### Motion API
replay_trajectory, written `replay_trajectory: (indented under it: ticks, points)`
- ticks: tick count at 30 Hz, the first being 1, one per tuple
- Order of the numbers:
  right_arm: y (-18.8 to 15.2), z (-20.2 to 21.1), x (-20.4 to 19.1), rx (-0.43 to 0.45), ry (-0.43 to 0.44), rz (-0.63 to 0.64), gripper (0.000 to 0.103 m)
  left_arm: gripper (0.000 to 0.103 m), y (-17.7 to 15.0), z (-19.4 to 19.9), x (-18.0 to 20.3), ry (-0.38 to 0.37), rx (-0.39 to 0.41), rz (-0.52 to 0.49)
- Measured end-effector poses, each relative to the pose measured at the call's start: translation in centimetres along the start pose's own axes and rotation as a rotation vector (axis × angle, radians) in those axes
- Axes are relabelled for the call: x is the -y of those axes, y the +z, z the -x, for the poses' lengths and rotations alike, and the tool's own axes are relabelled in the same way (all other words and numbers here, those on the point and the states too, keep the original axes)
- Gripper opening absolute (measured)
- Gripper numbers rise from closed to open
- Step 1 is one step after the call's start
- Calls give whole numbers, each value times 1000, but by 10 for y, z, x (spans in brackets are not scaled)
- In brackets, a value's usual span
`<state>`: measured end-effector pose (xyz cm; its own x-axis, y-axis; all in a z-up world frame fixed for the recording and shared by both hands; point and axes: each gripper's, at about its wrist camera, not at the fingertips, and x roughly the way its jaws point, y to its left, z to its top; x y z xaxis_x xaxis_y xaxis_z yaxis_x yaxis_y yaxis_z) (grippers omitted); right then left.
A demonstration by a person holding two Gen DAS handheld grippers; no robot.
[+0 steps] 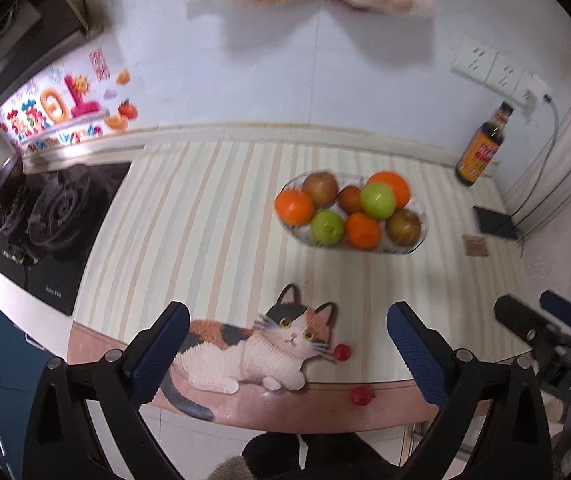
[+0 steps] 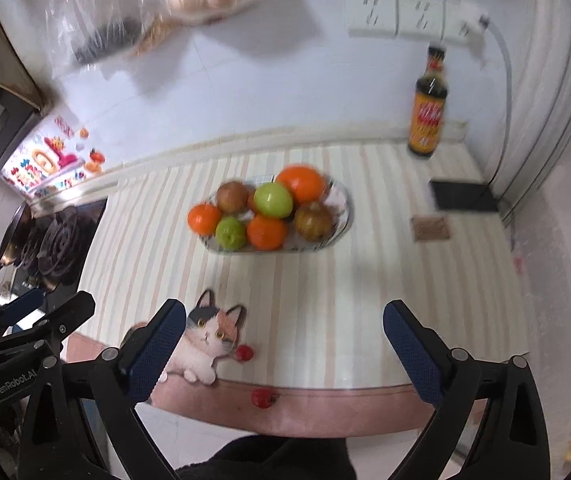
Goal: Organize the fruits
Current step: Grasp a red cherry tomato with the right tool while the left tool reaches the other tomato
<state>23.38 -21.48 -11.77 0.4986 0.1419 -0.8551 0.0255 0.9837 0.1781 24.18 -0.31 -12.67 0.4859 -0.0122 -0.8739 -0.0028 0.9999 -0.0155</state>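
I hold both tools wide apart and empty over the near edge of the worktop (image 1: pixel 213 216): the left tool (image 1: pixel 287 350) and the right tool (image 2: pixel 285 346). The fruit dish (image 2: pixel 343 204) sits farther in, its long axis running left to right. It lies ahead and right of my left tool, and almost straight ahead of my right, which I judge nearer.

Loads of bare striped desk (image 1: pixel 213 216) between the near edge and the fruit tray (image 1: pixel 419 240). Only blockers: stove (image 1: pixel 65 208) on the left, sauce bottle (image 1: pixel 481 148) and black pad (image 1: pixel 493 222) back right.
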Motion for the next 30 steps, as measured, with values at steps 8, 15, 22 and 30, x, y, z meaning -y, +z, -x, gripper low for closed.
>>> replay_trajectory:
  ticks: [8, 15, 22, 30]
  points:
    - [-58, -137, -3, -378, 87, -4, 101, 101, -41, -75, -13, 75, -211, 12]
    - [-105, -207, -11, -556, 126, 3, 83, 101, -77, -128, -22, 106, -399, 25]
    - [-124, -233, -22, -621, 117, 72, 62, 101, -91, -150, -22, 95, -478, 30]
    - [-115, -222, -23, -560, 107, 143, 33, 101, -81, -154, -4, 10, -461, 38]
